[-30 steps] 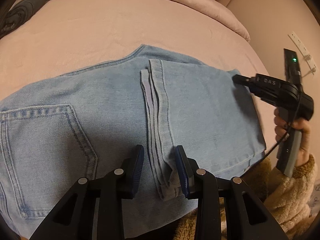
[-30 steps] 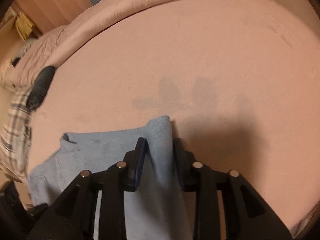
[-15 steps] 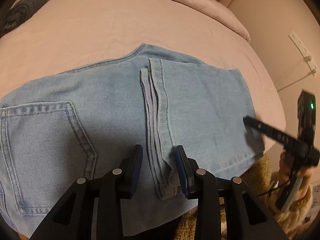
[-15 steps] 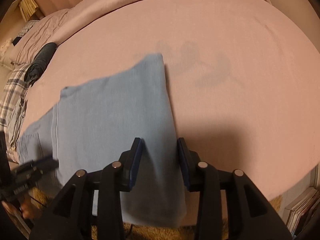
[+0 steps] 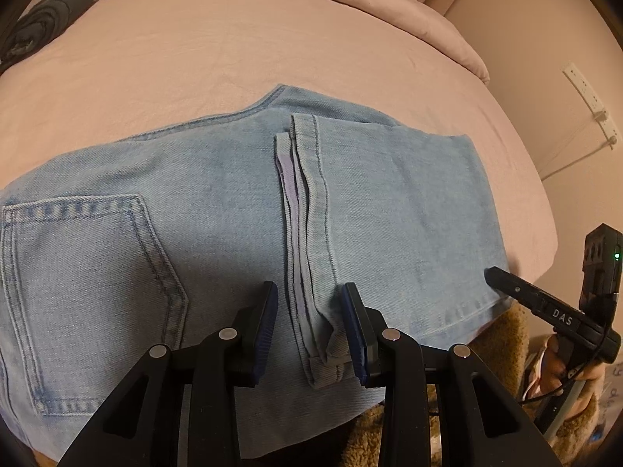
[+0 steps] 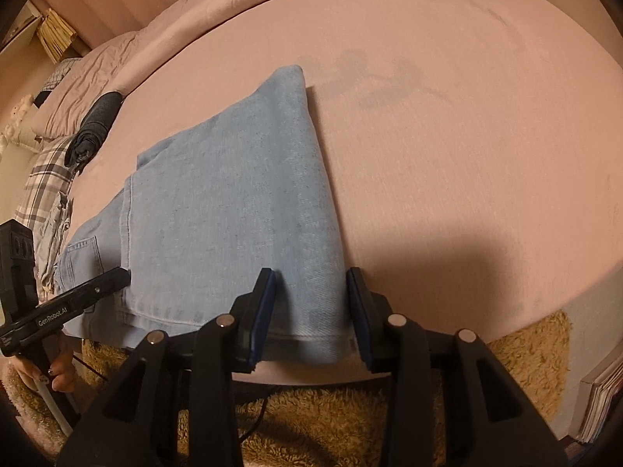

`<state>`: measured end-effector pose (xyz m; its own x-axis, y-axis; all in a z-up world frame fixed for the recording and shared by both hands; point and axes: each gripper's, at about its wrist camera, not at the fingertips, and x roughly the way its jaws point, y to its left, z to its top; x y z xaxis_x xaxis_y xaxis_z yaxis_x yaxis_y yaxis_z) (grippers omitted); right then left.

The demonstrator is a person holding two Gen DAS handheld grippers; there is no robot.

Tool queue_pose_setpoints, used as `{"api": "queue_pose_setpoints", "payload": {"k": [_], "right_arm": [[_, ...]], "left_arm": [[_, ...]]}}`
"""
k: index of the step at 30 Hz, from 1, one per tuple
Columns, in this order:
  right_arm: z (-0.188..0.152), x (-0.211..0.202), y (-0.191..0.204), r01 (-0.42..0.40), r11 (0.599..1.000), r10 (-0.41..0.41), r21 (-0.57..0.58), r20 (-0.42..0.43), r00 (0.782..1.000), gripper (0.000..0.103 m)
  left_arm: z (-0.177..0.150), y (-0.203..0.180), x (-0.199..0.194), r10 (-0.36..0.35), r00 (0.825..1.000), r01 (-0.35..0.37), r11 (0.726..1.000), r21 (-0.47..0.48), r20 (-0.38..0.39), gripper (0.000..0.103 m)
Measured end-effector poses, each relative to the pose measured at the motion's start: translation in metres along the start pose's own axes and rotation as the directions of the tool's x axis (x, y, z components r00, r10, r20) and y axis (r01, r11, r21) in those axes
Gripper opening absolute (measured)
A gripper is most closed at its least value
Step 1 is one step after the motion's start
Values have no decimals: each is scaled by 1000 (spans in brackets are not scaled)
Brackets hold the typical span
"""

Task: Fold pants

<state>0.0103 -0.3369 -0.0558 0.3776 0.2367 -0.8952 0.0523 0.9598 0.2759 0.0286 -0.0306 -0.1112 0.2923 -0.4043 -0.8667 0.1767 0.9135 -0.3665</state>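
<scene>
Light blue jeans (image 5: pixel 218 210) lie flat on the pink bed (image 5: pixel 194 58), with the legs folded back over the seat. The leg hems (image 5: pixel 307 233) run down the middle and a back pocket (image 5: pixel 85 272) shows at left. My left gripper (image 5: pixel 311 323) is open, its jaws either side of the near hem end. In the right wrist view the jeans (image 6: pixel 233 202) end in a fold at the right. My right gripper (image 6: pixel 311 311) is open, straddling the near corner of that fold at the bed's front edge. Each gripper shows in the other's view: the right (image 5: pixel 545 303), the left (image 6: pixel 66 303).
A dark rolled garment (image 6: pixel 95 128) and plaid cloth (image 6: pixel 43 179) lie at the bed's left side. Pillows sit at the far end. A tan shaggy rug (image 6: pixel 525 342) lies below the bed edge. A power strip (image 5: pixel 588 97) hangs on the wall.
My right gripper has pulled back from the far corner of the fold to the near corner at the bed's edge. The left gripper has stayed open over the hems.
</scene>
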Motion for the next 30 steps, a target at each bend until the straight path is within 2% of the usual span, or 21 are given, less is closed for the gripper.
{"api": "queue_pose_setpoints", "payload": {"k": [2,5,7,10,14,19,26,30], "right_arm": [[-1,-2,-1,7,1000,-7,4,10,1000,21],[0,-19,-1,-37,999,36,25,54,998,15],[-1,-31,3,-48,999,47,12,81,996,15],[-5,-32,10,-16,1000,17,-13,88,996,15],[-4,0,0,59,998,-59,5,7,998,20],[2,6,4,102,994,-102,-32,-18,995,21],[11,14,32,224,969,-230,-107,-39,973,22],[15,16,36,239,967,-244,-91,-47,969,23]], "left_arm": [[0,0,-1,2,1000,-2,1000,-1,2,34],[-1,-1,-2,3,1000,-3,1000,-2,2,34],[-3,-2,-1,1,1000,-1,1000,0,1,34],[-1,-1,1,0,1000,0,1000,-6,-4,34],[-1,-3,1,14,1000,-14,1000,5,-2,34],[-3,-4,3,21,1000,-21,1000,1,16,34],[-9,-1,3,0,999,0,1000,-3,44,34],[-10,2,2,-5,999,5,1000,-4,47,34]]}}
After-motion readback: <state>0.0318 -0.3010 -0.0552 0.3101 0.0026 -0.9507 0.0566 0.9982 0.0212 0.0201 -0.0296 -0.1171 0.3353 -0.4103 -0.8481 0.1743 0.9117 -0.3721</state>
